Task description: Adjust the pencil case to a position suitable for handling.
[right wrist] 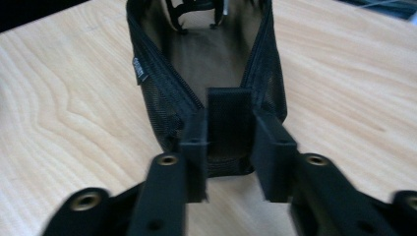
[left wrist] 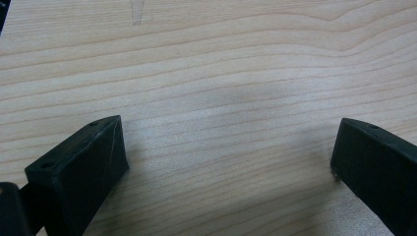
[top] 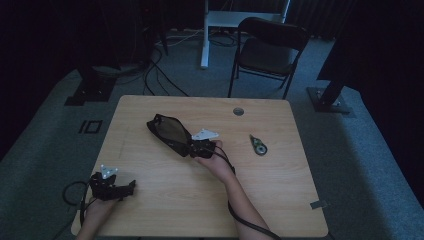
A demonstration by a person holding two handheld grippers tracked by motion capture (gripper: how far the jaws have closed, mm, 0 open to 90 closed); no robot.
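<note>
Dim room, dark floor with cables, a folding chair (top: 267, 50) beyond a pale wooden table (top: 165, 200).

Left side: the left gripper (top: 131, 188) rests near the near-left corner of the table, held in the person's left hand (top: 98, 207). The left gripper view shows its jaws standing wide apart over bare wood grain, nothing between them. It is well apart from the work.

Centre: a black mesh pouch (top: 169, 132) lies on the table, mouth open, tilted away toward the far left. The right gripper (top: 192, 148) sits at its near end. In the right gripper view the jaws are drawn in narrow on a black end tab (right wrist: 229, 123) of the pouch (right wrist: 206, 64); the pads press it from both sides, so the pouch extends straight ahead of the jaws, along their line.

Right side: a small tape dispenser (top: 258, 145) lies well apart from the pouch, untouched.

Assessment: the step in hand appears to be securing the pouch by its end. To do it well, the grip should stay squarely on the tab rather than on loose mesh, and any pull should run level and slow, since soft netting will likely sag and drag on the wood. The idle left gripper could steady the far rim.
</note>
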